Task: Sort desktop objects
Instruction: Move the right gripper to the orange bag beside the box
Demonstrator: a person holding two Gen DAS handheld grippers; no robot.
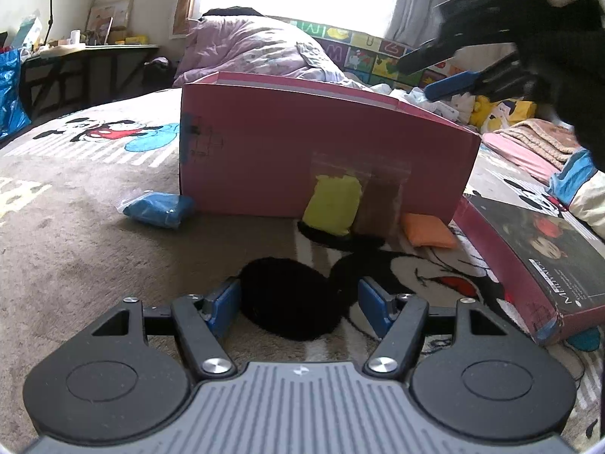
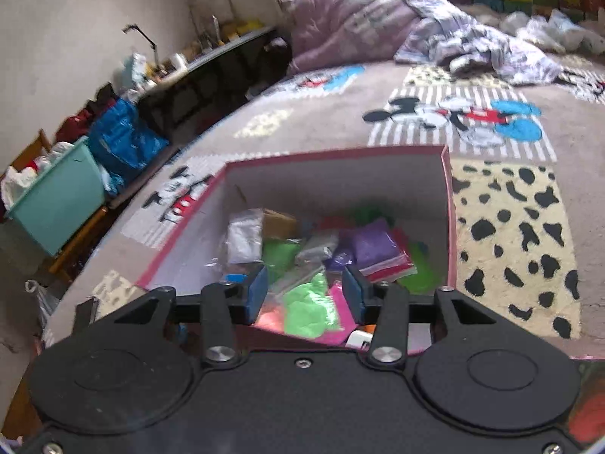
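A pink cardboard box (image 1: 325,143) stands on the patterned blanket. Leaning on its near wall are a yellow clay packet (image 1: 332,204) and a brown packet (image 1: 378,208); an orange packet (image 1: 427,235) lies at its right corner and a blue packet (image 1: 159,210) at its left corner. My left gripper (image 1: 298,304) hovers low over the blanket, open and empty, short of the packets. My right gripper (image 2: 305,295) hangs open and empty above the pink box (image 2: 449,204), which holds several coloured packets, green (image 2: 308,304) and purple (image 2: 372,246) among them. The right gripper (image 1: 438,72) also shows above the box at upper right.
A dark red book (image 1: 529,265) lies on the blanket right of the box. A rumpled purple duvet (image 1: 249,53) and loose clothes (image 2: 472,49) lie beyond. Left of the bed are a teal bin (image 2: 56,204), a blue bag (image 2: 121,140) and a cluttered desk (image 1: 87,51).
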